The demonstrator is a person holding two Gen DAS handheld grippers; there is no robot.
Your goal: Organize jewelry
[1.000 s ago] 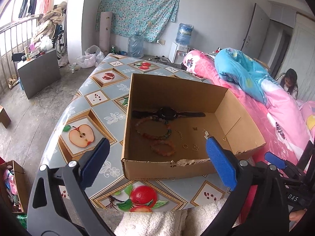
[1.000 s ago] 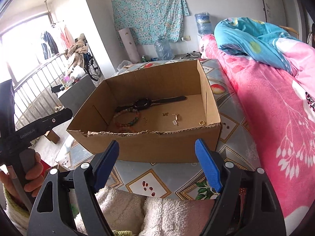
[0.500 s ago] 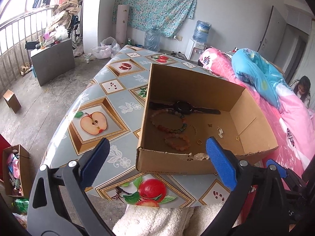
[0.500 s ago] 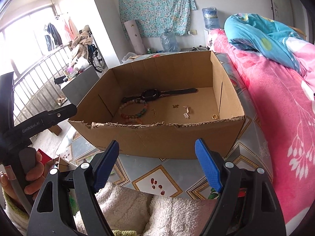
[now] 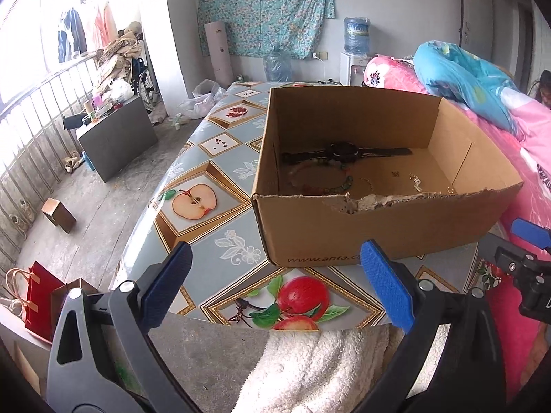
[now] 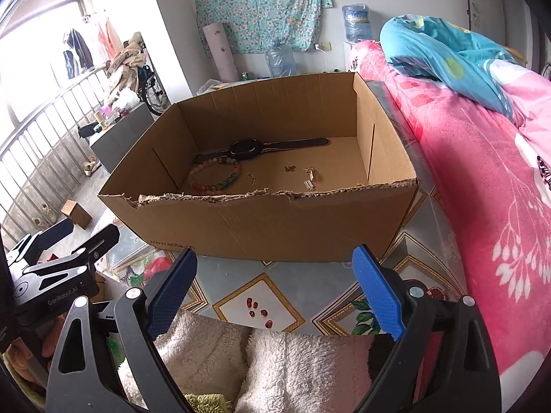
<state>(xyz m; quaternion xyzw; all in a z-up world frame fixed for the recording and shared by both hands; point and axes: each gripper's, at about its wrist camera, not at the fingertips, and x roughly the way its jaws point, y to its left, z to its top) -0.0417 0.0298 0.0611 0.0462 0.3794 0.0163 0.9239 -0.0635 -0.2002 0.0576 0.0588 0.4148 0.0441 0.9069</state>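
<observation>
You had both claws parked low at the near edge of the table (image 5: 220, 251), short of the cardboard box (image 6: 275, 227); the left claw (image 5: 275, 285) was spread wide with nothing in it, and the right claw (image 6: 275, 285) was the same, wide and empty; my guess is you kept them back there so both cameras could see over the torn front wall.

All the jewelry sat inside the box, ahead of both claws: the black watch (image 6: 246, 147) was stretched flat along the far side, the bead bracelet (image 6: 216, 176) lay just in front of it toward the left, and the small gold pieces (image 6: 308, 177) were scattered to the right of the beads; whether that was sorted or still waiting, I couldn't tell.

Readable stuff: the box front said "www.anta.c" before your fingers cut it off; the left claw's body read "GenRobot.AI" in the right camera.
</observation>
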